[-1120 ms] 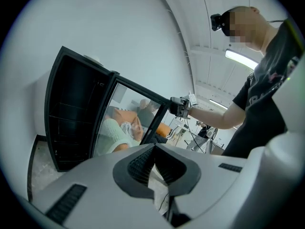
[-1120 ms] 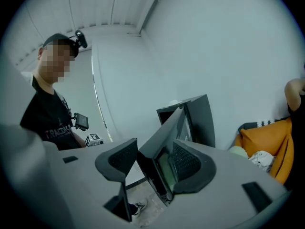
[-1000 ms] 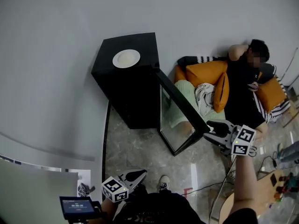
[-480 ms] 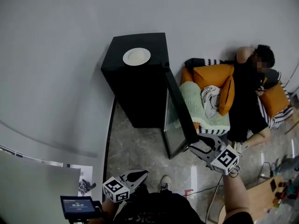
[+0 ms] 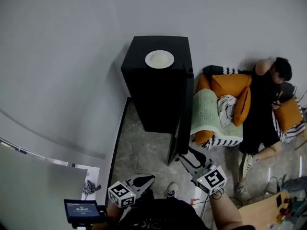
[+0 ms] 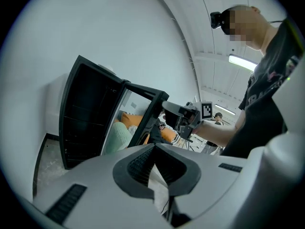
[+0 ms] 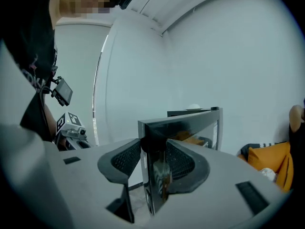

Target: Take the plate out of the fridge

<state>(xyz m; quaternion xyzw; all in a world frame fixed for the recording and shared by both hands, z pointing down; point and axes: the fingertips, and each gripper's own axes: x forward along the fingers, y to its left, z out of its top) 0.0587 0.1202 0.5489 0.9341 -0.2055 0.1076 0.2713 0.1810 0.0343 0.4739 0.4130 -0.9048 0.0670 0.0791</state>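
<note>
Swinging through the last second, the fridge door [image 5: 184, 114] passes from standing wide open toward the right of the head view to lying almost edge-on against the cabinet. The right gripper [image 5: 186, 155] travels with it, from the right middle of the frame to the lower centre. Its jaws have just been closing, with the door's free edge between them.

Right gripper view: the black frame of the glass door stands upright between the two ribbed pads [image 7: 121, 159]. The pads meet its two faces near their tips, so the gripper pinches the door edge.

Left gripper view: the left gripper [image 6: 155, 149] has its jaws pressed together with nothing between them. Beyond it appear the dark side of the fridge, the partly open door and the right gripper at the door's edge.

Head view: the black fridge [image 5: 153, 95] stands at the centre against a pale wall. The white plate [image 5: 159, 59] rests on the fridge's top, in the upper centre of the frame, well apart from both grippers. The left gripper sits low in the frame, left of centre, over the stone floor [image 5: 144, 147] and apart from the fridge. A small lit screen [image 5: 80, 210] occupies the lower left corner. At the right a person [image 5: 264, 109] lies among orange cushions [image 5: 230, 85], with a pale green blanket [image 5: 206, 111] beside the door.
</note>
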